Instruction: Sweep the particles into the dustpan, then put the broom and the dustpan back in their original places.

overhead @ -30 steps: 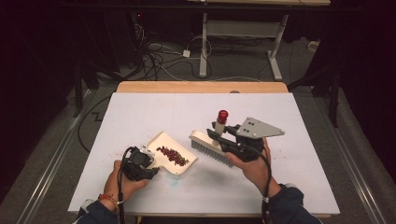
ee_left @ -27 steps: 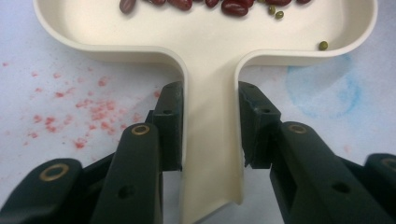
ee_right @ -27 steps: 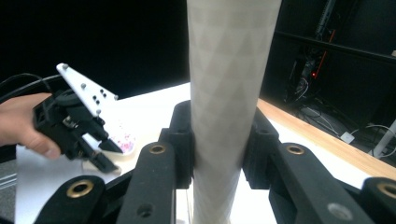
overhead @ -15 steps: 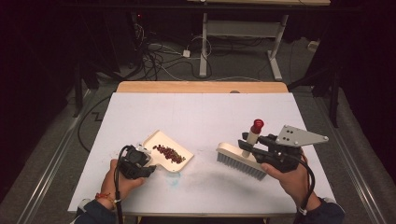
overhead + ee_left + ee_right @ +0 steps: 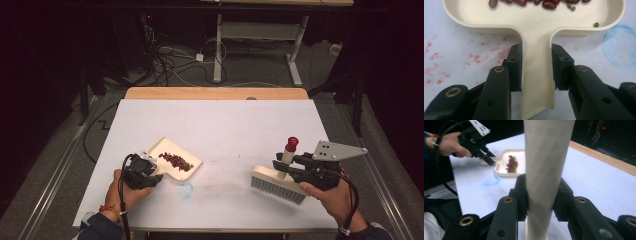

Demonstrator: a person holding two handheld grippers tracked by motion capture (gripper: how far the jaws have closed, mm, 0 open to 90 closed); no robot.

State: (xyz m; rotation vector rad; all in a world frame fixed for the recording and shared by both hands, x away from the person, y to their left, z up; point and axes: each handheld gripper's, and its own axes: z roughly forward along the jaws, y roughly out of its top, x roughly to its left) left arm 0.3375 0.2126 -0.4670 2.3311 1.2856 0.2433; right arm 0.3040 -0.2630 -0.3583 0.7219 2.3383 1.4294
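While the person's two hands come in from the near edge of the table [image 5: 215,120], each one holds a black claw. The left claw [image 5: 536,65] is closed tight on the flat handle of a cream dustpan [image 5: 536,32], one jaw pressing on each side of the handle. The dustpan sits flat on the white table, on the left side near the front edge. Dark red beans [image 5: 176,161] lie in a little heap inside the pan, with a few small green ones beside them. Just past the pan, a faint blue ring [image 5: 186,190] is drawn on the table.

Over on the right side, the right claw [image 5: 541,192] is closed tight on the pale, upright handle of a brush [image 5: 277,183]. That handle has a red tip on top. The brush's white bristles point down at the table, and it is well apart from the dustpan. Farther off, a wooden strip [image 5: 215,93] runs along the back edge of the table, and cables [image 5: 170,60] lie on the dark floor behind it.
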